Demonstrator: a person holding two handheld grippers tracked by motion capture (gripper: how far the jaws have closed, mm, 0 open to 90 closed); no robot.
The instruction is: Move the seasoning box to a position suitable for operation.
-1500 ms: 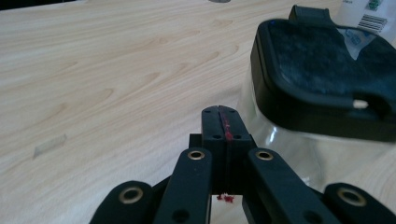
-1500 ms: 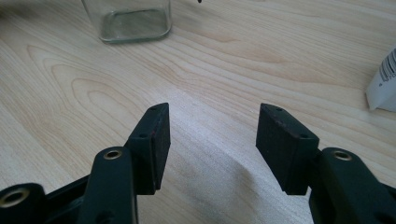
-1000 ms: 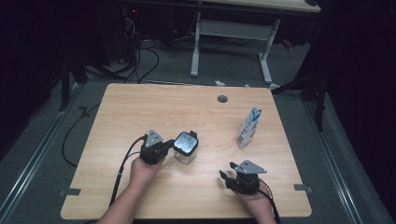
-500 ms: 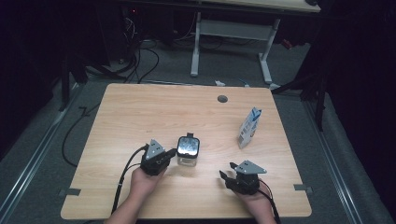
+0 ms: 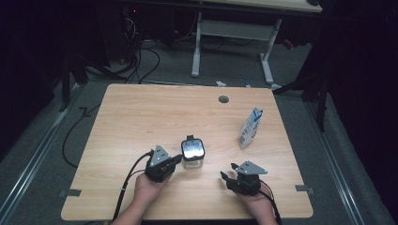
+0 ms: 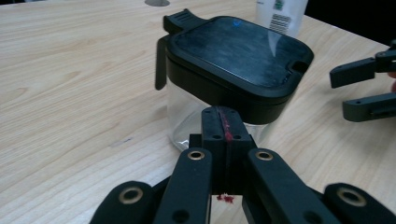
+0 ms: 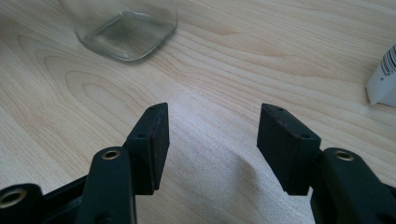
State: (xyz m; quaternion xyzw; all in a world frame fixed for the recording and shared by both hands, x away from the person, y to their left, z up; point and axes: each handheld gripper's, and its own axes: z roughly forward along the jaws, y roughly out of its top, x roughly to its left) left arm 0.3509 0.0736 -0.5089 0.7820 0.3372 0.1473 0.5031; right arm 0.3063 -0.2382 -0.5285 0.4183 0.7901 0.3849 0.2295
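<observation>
Clear square glass jar w/ black plastic flip lid (image 5: pixel 193 153) stands upright on the light wooden table (image 5: pixel 141 112), nearer the front edge than the back, roughly mid-width. Lid is on and looks seated flat; its tab points toward the back edge.

Left gripper (image 5: pixel 174 161) sits just beside the jar on its left-front side. In the left gripper view its 2 jaws are pressed together w/ nothing between them, tips right at the jar's glass wall below the lid rim (image 6: pixel 236 56); touching or a hair off, can't tell. So no grasp on the jar at this moment.

Right gripper (image 5: pixel 227 177) rests near the front edge, right of the jar and apart from it. Jaws stand wide apart, empty, aimed over bare wood w/ the jar's base (image 7: pixel 125 32) ahead.

White-and-blue paper carton (image 5: pixel 250 127) stands upright toward the right edge, well apart from both grippers, untouched.

Judgement: jar looks placed and closed, both tools free of it. Either the jar work is about done, or a fresh grip/lid-opening step is left. Carton not handled yet, as far as shown.
</observation>
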